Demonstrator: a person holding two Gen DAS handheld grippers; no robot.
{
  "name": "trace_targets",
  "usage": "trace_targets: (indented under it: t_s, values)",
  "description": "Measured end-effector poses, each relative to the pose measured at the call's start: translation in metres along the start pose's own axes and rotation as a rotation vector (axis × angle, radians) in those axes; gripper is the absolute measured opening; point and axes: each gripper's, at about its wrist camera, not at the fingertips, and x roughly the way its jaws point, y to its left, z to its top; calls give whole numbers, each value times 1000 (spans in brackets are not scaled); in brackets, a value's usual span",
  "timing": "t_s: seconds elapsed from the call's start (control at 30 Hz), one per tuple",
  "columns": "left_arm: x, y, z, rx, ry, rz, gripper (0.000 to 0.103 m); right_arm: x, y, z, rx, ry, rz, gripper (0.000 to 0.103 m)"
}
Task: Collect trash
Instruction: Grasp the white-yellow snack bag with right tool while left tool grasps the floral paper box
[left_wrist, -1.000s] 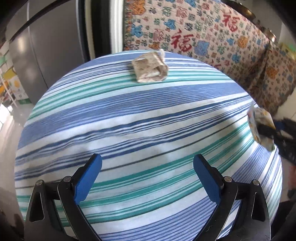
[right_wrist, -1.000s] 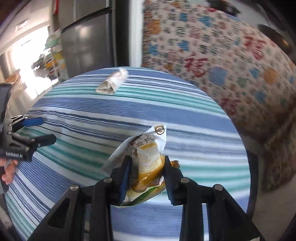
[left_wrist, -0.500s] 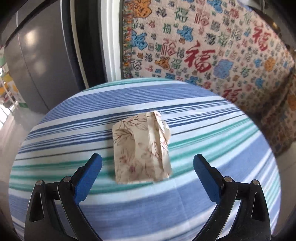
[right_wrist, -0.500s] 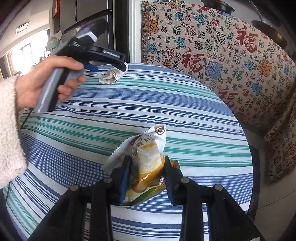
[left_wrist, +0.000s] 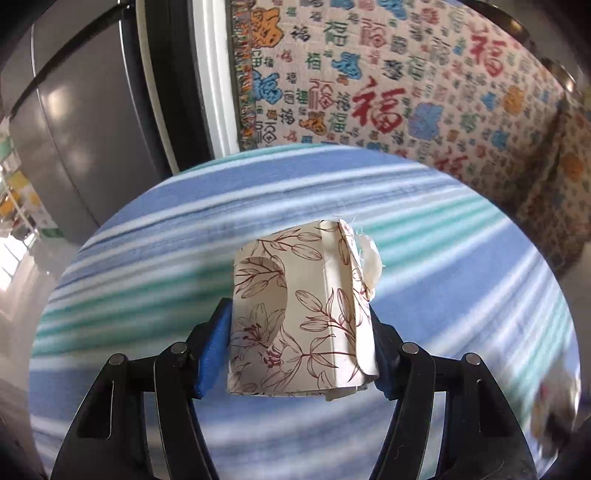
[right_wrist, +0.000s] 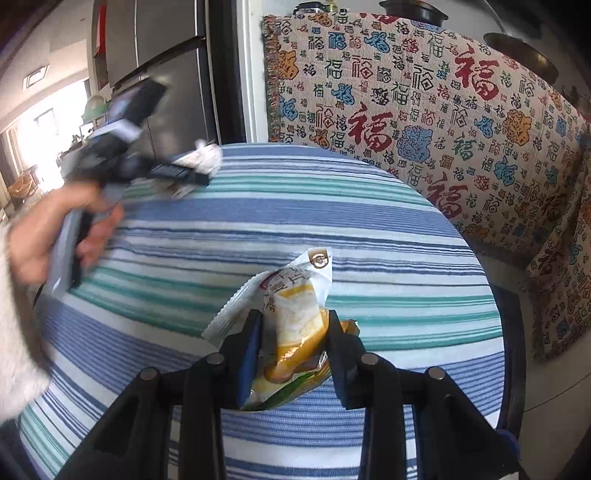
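A crumpled floral paper box (left_wrist: 303, 314) lies near the far edge of the round striped table (left_wrist: 147, 258). My left gripper (left_wrist: 297, 325) has it between its blue pads; the jaws are closing and both pads touch the box's sides. In the right wrist view, blurred, that same left gripper (right_wrist: 177, 173) is held by a hand (right_wrist: 55, 229) at the far left of the table (right_wrist: 369, 229), with the box (right_wrist: 203, 155) at its tip. My right gripper (right_wrist: 293, 332) is shut on a white and yellow snack wrapper (right_wrist: 295, 295), just above the cloth.
A cloth with red and blue characters (left_wrist: 406, 92) covers the furniture behind and to the right of the table (right_wrist: 443, 110). A grey fridge (left_wrist: 74, 129) stands at the back left. A white fleecy sleeve (right_wrist: 14, 332) fills the left edge.
The left gripper has moved forward across the table to the floral box and its wide-open jaws have closed onto it. The right gripper has kept still with the wrapper.
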Motion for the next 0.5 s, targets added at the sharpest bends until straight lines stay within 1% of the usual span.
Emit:
trace_targets:
  t_s: [0.07,0.13,0.17,0.23,0.27,0.3,0.33,0.37,0.43,0.5]
  values:
    - [-26,-1,-27,41,11,-4,67,5,1,3,17,-2,12,35]
    - [-44,0,-50,57,12,-8,67,12,3,5,29,0,5,38]
    - [-51,1,-61,52,17,-13,68,18,4,5,38,9,7,42]
    - [-55,2,-76,32,33,-24,70,25,8,5,43,37,16,73]
    - [-53,3,-79,32,46,-21,81,27,11,5,36,44,12,78]
    - [-48,2,-82,35,66,-17,88,28,14,5,27,47,6,82]
    - [-43,2,-86,36,84,-15,96,30,18,4,15,61,-4,84]
    - [-38,3,-89,36,98,-14,97,33,21,2,7,85,-11,84]
    - [-34,5,-93,39,90,-3,103,39,26,-2,-17,115,-43,90]
    - [-35,8,-93,45,70,-20,103,40,27,-5,-25,116,-47,91]
